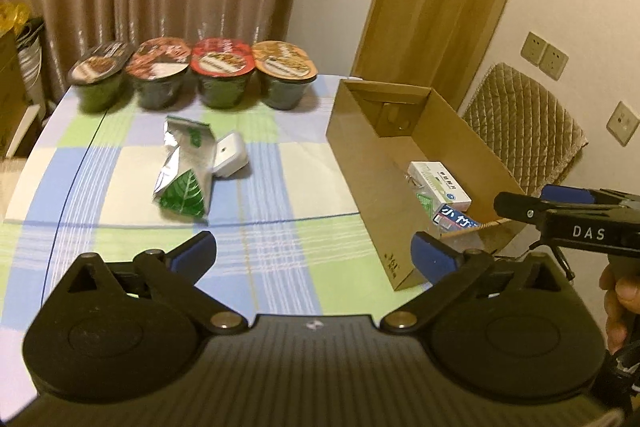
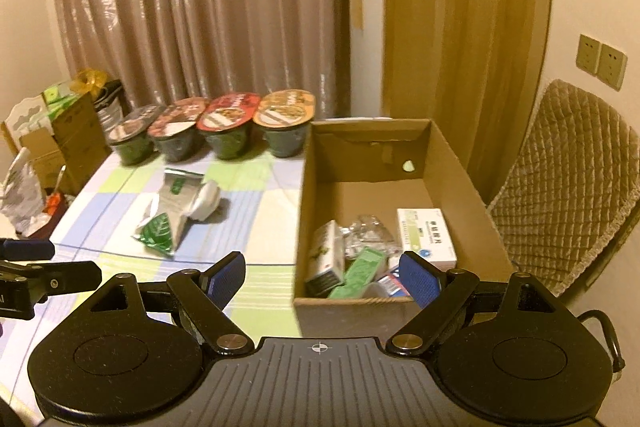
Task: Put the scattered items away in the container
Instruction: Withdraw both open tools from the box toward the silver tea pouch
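Left hand-held gripper (image 1: 314, 253): black ribbed body, round side discs, blue finger pads (image 1: 196, 251), brass pivot screws.
Right hand-held gripper (image 2: 322, 277): same build, crosshair mark; "DAS" lettering showed.

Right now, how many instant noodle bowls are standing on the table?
4, in one row at the far edge of the table, before the curtain: black-lidded bowl leftmost, then dark red bowl, bright red bowl, orange bowl nearest the cardboard box. None seems hidden.
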`<action>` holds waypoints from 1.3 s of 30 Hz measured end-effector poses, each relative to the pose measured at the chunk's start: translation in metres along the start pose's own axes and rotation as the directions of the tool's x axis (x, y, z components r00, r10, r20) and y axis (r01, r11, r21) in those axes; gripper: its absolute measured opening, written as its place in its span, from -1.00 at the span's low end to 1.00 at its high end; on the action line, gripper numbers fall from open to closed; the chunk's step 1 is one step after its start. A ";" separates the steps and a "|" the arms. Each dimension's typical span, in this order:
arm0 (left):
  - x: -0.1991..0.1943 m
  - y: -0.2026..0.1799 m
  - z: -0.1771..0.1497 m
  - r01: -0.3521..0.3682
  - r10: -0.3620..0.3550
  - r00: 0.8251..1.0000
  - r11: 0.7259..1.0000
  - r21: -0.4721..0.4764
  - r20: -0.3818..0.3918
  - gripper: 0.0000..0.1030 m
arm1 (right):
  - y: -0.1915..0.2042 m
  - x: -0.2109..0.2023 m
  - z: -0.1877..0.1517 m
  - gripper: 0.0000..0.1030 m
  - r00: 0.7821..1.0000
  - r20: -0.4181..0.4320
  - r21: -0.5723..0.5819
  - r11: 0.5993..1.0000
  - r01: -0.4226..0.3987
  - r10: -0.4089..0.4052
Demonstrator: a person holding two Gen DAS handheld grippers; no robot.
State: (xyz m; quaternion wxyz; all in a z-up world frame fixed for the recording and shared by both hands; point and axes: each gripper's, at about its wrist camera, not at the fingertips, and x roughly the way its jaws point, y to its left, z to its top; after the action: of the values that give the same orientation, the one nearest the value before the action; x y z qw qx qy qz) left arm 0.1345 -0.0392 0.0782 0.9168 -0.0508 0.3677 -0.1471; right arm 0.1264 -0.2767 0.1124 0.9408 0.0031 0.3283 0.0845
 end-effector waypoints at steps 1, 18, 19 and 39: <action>-0.004 0.004 -0.004 -0.009 0.009 1.000 1.000 -0.007 -0.001 0.97 | 0.005 -0.002 -0.001 0.73 1.000 0.000 -0.005 1.000 -0.006 0.006; -0.049 0.054 -0.022 -0.172 0.171 0.985 0.984 0.052 0.020 0.98 | 0.069 -0.002 -0.011 0.73 0.994 -0.029 -0.084 0.991 -0.106 0.104; -0.049 0.056 -0.021 -0.175 0.174 0.985 0.983 0.054 0.019 0.98 | 0.072 -0.001 -0.011 0.73 0.994 -0.032 -0.086 0.990 -0.110 0.108; 0.024 0.090 0.000 -0.190 0.194 0.980 0.978 0.086 -0.048 0.98 | 0.101 0.088 0.005 0.73 0.977 -0.125 -0.090 0.979 -0.184 0.172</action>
State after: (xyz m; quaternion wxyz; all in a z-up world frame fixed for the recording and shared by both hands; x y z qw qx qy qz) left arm 0.1715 0.0393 0.0439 0.9174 0.0265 0.3900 -0.0740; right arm 0.1817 -0.1626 0.0686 0.9076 -0.0201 0.3764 0.1852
